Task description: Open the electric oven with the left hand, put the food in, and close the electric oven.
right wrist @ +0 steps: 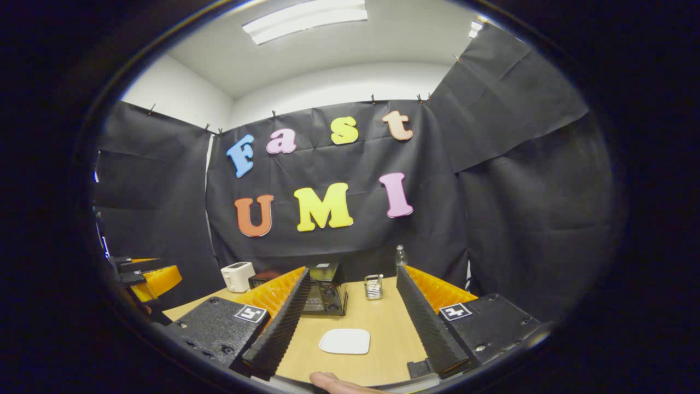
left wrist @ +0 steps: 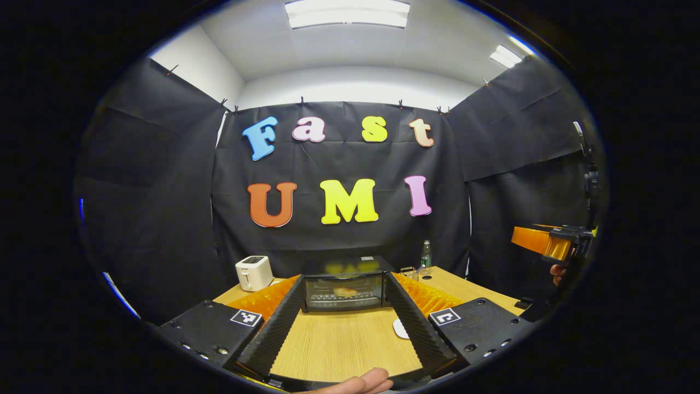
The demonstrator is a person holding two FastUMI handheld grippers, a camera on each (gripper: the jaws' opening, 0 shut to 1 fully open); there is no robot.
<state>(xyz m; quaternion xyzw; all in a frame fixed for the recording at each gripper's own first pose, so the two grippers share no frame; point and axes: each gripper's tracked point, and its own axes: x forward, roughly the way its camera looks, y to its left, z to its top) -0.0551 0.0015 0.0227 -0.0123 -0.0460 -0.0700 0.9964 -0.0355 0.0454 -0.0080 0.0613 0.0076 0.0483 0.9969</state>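
My left tool [left wrist: 345, 328] and right tool [right wrist: 350, 323], fingers spread and empty, hover over the bench [left wrist: 339, 345]; the closed oven [left wrist: 343, 290] sits ahead, food [left wrist: 344, 291] visible behind its glass.

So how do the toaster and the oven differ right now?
The toaster is white, small and upright near the table's back left; the oven is black, wider and low, standing mid-table with its glass door shut and something orange showing behind the glass. Both stand on the wooden table.
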